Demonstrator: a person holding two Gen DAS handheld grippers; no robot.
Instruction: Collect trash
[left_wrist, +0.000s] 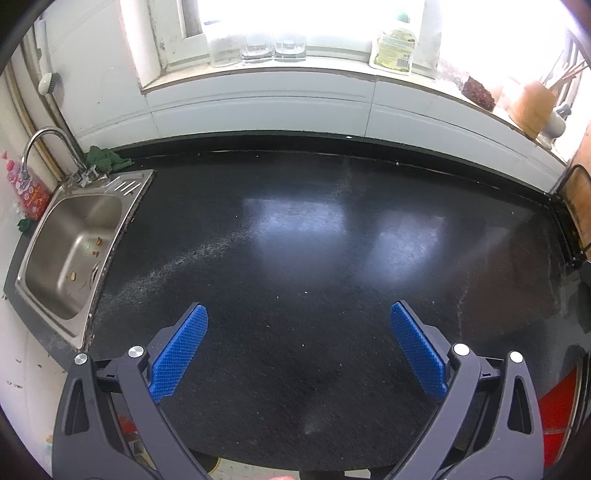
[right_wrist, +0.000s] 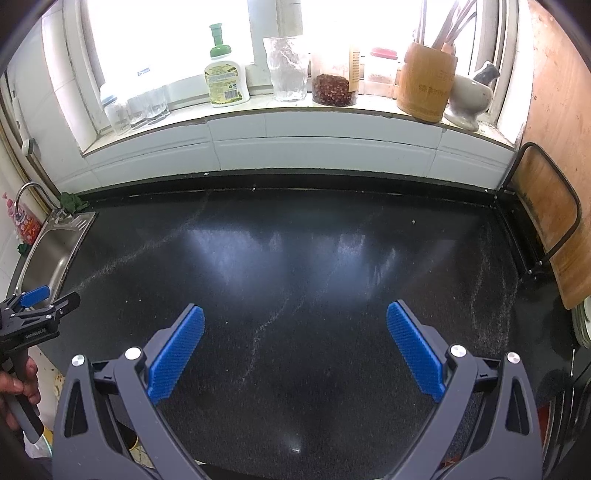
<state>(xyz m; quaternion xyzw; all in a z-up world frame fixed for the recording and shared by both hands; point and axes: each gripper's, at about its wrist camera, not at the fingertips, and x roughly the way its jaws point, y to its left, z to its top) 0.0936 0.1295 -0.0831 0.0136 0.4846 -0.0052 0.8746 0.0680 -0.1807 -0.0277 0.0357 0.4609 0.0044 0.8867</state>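
While both my left gripper and right gripper hover with fingers spread wide and holding nothing above the black countertop, I see only scraps in the sink.

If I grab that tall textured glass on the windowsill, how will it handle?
The textured glass looks tall and narrow, so a high push would probably tip it. It appears empty, so likely light, though the thick walls may add weight. Its bumpy surface should grip better than smooth glass, but it is likely fragile, and the chili jar stands close beside it.
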